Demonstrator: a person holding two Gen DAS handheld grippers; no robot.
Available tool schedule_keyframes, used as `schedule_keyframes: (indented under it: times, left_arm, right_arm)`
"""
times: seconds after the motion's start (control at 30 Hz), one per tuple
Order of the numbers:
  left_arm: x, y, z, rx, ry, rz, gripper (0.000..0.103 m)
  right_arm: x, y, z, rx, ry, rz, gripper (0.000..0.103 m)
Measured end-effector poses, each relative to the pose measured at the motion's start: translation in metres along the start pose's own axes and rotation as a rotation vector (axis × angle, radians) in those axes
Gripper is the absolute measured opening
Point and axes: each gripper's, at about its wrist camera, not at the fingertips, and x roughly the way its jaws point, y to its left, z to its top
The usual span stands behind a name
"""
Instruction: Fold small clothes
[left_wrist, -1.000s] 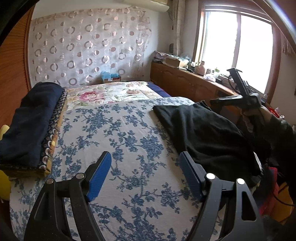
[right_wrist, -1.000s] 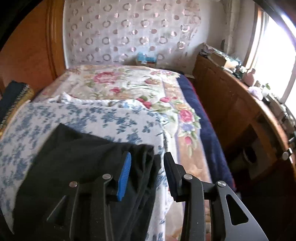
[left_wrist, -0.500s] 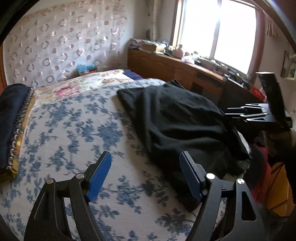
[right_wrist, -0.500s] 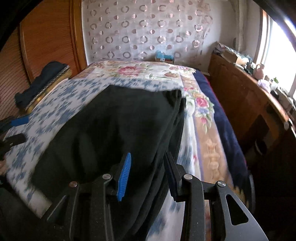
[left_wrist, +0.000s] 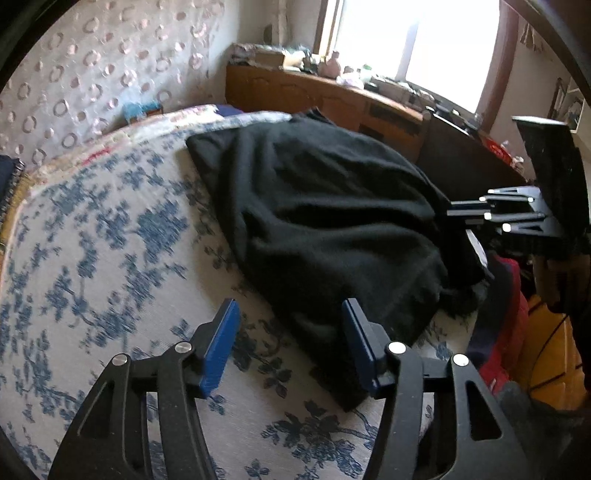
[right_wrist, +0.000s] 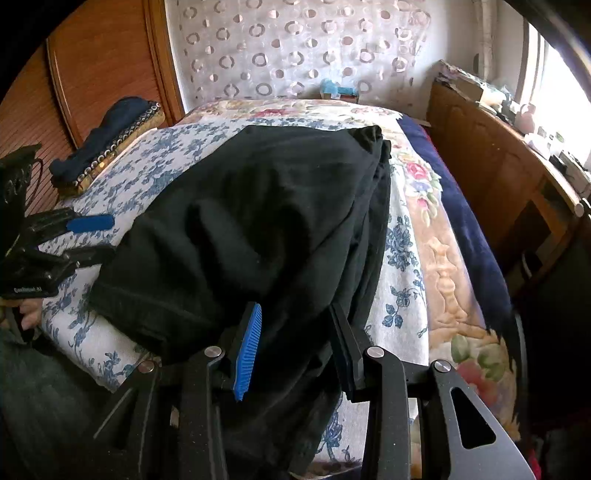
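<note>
Since one second ago, your left gripper (left_wrist: 290, 341) has swung toward the black garment (left_wrist: 321, 218), whose near corner now lies just in front of the spread fingers. Your right gripper (right_wrist: 295, 341) is half closed around a hanging bunch of it; whether it pinches, I cannot tell. You probably hold this edge to pull the garment flat over the flowered bedsheet (left_wrist: 103, 236). It looks thick, soft, matte and wrinkled.

Black garment (left_wrist: 325, 221); white bedsheet (left_wrist: 110, 258) printed with blue flowers; pink-rose floral quilt (right_wrist: 439, 229); curtain (right_wrist: 295, 48) dotted with rings; blue gripper pads (left_wrist: 218, 347).
</note>
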Motion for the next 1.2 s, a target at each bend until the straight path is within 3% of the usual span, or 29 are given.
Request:
schedule_keyframes:
  times: [0.03, 0.13, 0.33, 0.5, 0.57, 0.7, 0.8, 0.9, 1.2]
  left_arm:
    - [0.001, -0.002, -0.001, 0.001, 0.007, -0.005, 0.059]
    - [0.002, -0.005, -0.006, 0.002, 0.024, -0.026, 0.054]
    - [0.001, -0.009, -0.013, 0.002, 0.031, -0.047, 0.047]
    - [-0.002, -0.013, -0.017, -0.004, 0.039, -0.084, 0.028]
    - [-0.004, -0.015, -0.017, 0.001, 0.044, -0.106, 0.010]
    - [-0.024, -0.014, -0.013, 0.004, -0.004, -0.109, 0.005]
    - [-0.042, -0.009, -0.010, 0.002, -0.043, -0.097, 0.004]
    - [-0.048, -0.002, -0.011, -0.008, -0.056, -0.085, 0.003]
    - [-0.030, 0.008, -0.020, -0.030, -0.009, -0.057, 0.003]
  right_arm:
    - [-0.006, 0.005, -0.006, -0.006, -0.001, 0.010, 0.018]
    - [-0.009, 0.006, -0.007, -0.033, -0.003, -0.007, 0.005]
    - [-0.024, -0.004, -0.012, -0.046, -0.011, -0.084, 0.004]
    - [-0.012, -0.006, -0.018, -0.031, 0.030, -0.095, 0.005]
    - [-0.010, -0.006, -0.016, -0.030, 0.033, -0.103, 0.005]
    - [-0.012, -0.004, -0.014, -0.024, 0.023, -0.100, 0.005]
    - [-0.014, -0.005, -0.014, -0.020, 0.010, -0.116, 0.017]
    - [-0.019, -0.008, -0.013, 0.007, -0.021, -0.148, 0.046]
    - [-0.019, 0.001, -0.019, 0.027, -0.035, -0.111, 0.052]
